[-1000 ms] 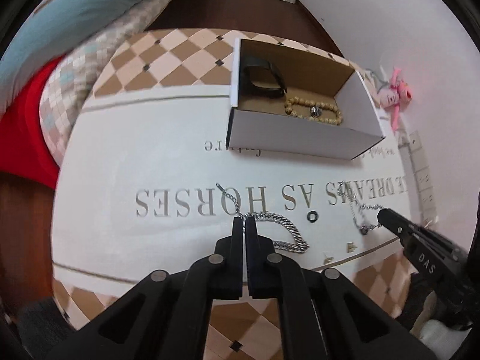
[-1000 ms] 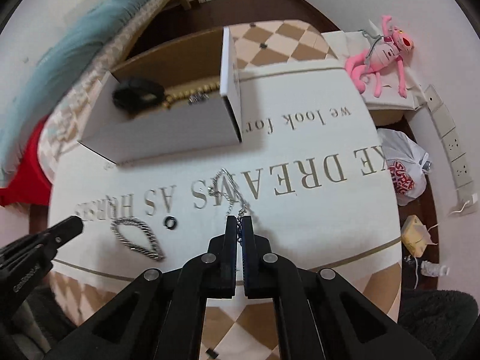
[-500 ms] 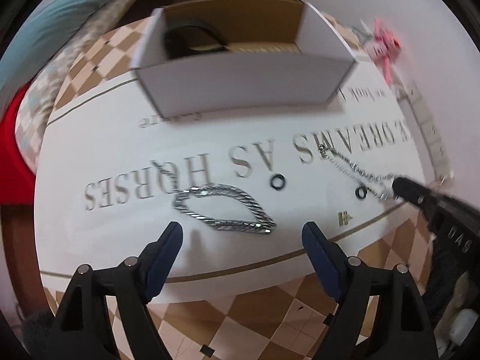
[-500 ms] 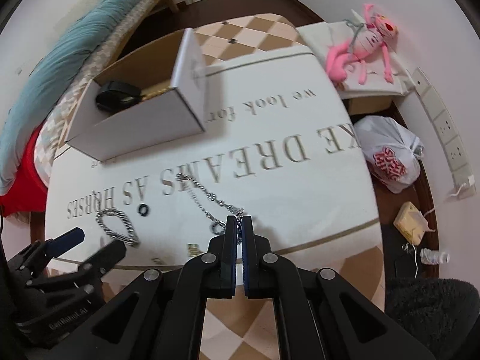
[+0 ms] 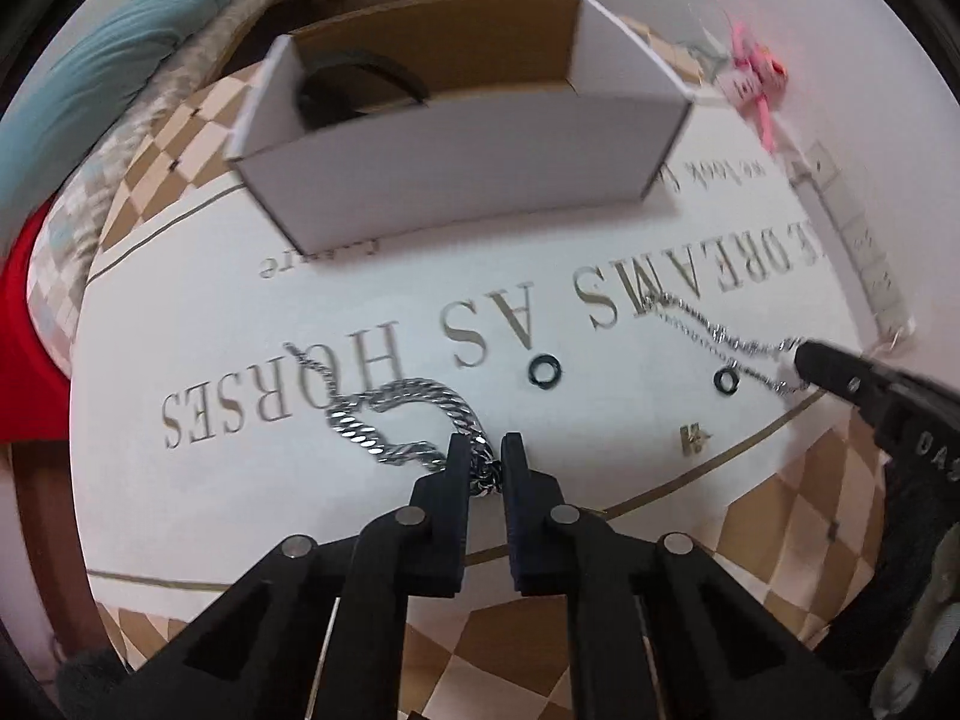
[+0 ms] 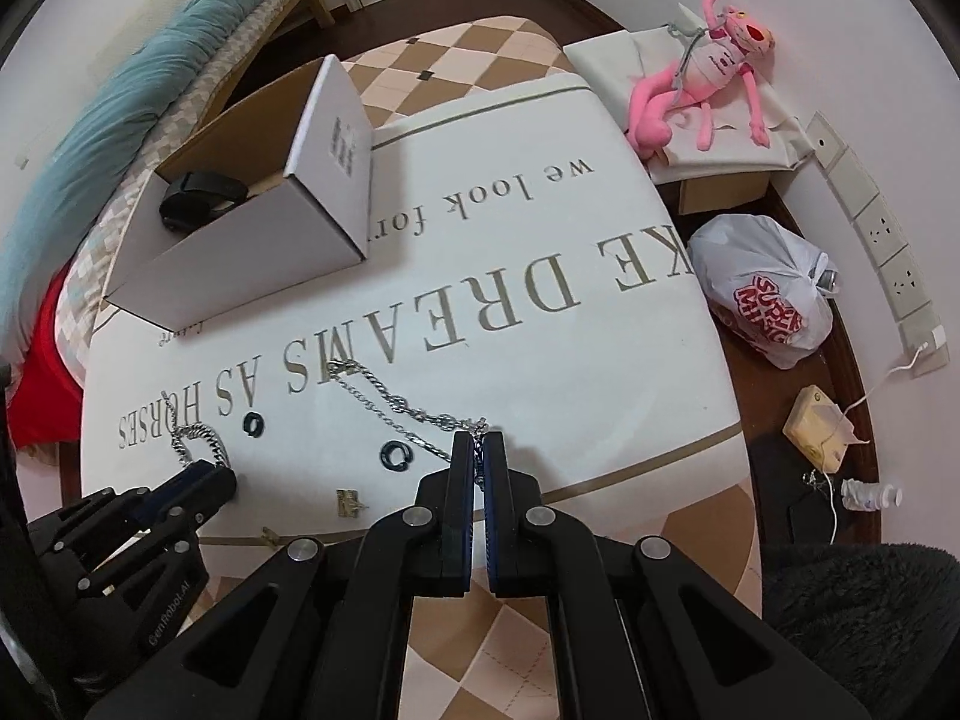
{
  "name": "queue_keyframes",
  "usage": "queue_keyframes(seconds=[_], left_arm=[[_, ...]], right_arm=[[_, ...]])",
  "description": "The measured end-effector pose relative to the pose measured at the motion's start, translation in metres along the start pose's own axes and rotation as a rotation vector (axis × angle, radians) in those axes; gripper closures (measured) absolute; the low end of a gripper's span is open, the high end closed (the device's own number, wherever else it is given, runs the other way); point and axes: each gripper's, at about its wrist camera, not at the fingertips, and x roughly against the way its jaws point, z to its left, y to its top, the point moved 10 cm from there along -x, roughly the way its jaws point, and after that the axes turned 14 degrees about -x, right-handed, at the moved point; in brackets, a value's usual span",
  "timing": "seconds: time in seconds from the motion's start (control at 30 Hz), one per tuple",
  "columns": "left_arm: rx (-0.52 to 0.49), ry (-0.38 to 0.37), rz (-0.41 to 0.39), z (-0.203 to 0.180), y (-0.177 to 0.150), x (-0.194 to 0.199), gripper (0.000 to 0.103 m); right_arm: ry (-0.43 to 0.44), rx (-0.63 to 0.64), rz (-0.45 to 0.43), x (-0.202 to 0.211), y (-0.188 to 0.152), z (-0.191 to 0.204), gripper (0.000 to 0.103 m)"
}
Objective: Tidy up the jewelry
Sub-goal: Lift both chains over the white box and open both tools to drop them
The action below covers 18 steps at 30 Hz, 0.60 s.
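Left gripper [image 5: 485,449] pinching curb chain [image 5: 401,420] | right gripper [image 6: 478,447] clamping thin chain [image 6: 396,405] (box [image 5: 456,162] beyond)

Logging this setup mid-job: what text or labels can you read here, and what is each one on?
"KE DREAMS AS HORSES", "we look for": tablecloth.
"GenRobot.AI": left tongs body.
"DAS": right tongs body, cut off.
Red lettering on plastic bag: unreadable.
Label on white box: too blurred.

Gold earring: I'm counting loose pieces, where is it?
The gold earring lies on the white cloth near its front edge, just below the right-hand black ring, between both tools.
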Motion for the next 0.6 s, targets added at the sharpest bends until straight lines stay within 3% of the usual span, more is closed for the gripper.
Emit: queue_keyframes(seconds=[0.33,0.6], left_arm=[[0.106,-0.052,-0.121,0.041,0.008,0.066,0.096],[0.138,-0.093,-0.223,0.048,0.047,0.117,0.096]], right_arm=[[0.108,0.016,-0.018,0.032,0.004,0.032,0.100],[0.216,0.066,-0.040,0.075,0.016,0.071,0.100]])
